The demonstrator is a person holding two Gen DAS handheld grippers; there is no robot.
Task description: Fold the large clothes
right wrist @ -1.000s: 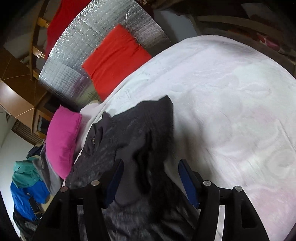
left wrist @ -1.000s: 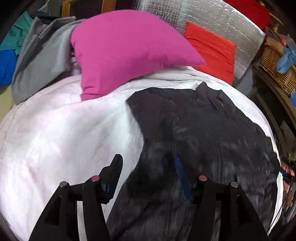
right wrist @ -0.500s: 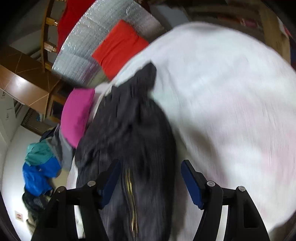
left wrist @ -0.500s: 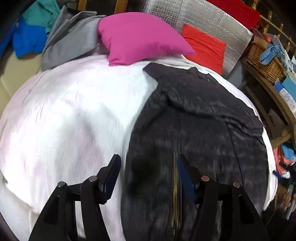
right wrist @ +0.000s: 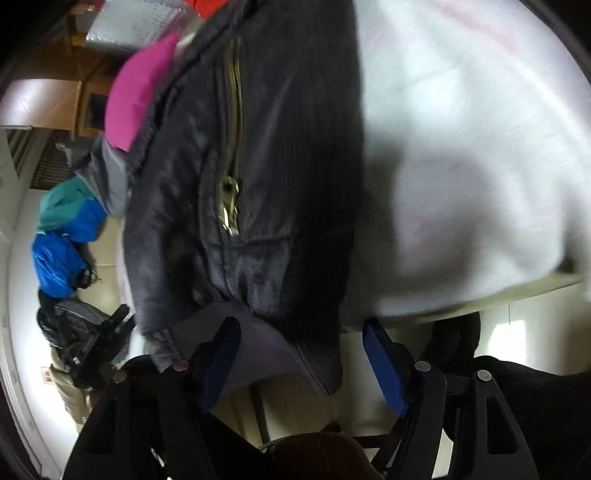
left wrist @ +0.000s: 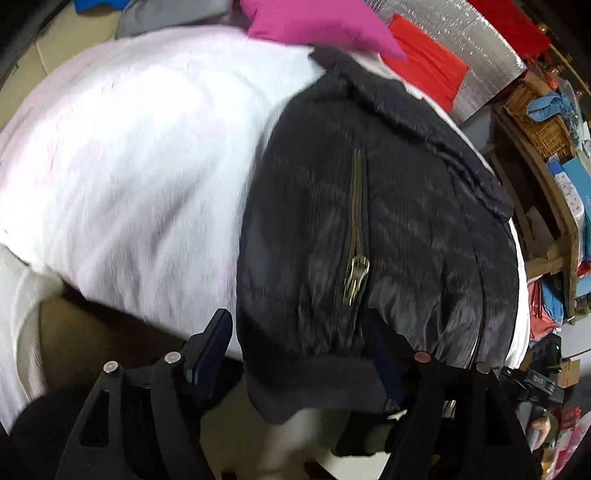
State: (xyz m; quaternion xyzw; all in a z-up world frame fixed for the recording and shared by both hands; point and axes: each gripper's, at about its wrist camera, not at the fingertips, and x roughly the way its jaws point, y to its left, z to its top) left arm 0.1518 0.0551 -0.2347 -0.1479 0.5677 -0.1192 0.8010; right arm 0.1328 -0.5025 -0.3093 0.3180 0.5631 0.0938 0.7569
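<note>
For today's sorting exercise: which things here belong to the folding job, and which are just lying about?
Belongs to the job:
black jacket
white bed cover
left gripper
right gripper

Just lying about:
pink pillow
red cushion
wicker basket
blue-and-teal garment

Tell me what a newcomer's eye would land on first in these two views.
The black jacket dominates both views, spread on the white bed cover with its brass zipper running down the middle and its hem hanging over the near edge. Next comes the pink pillow at the far end of the bed. Both grippers, left and right, are open at the hem.
</note>
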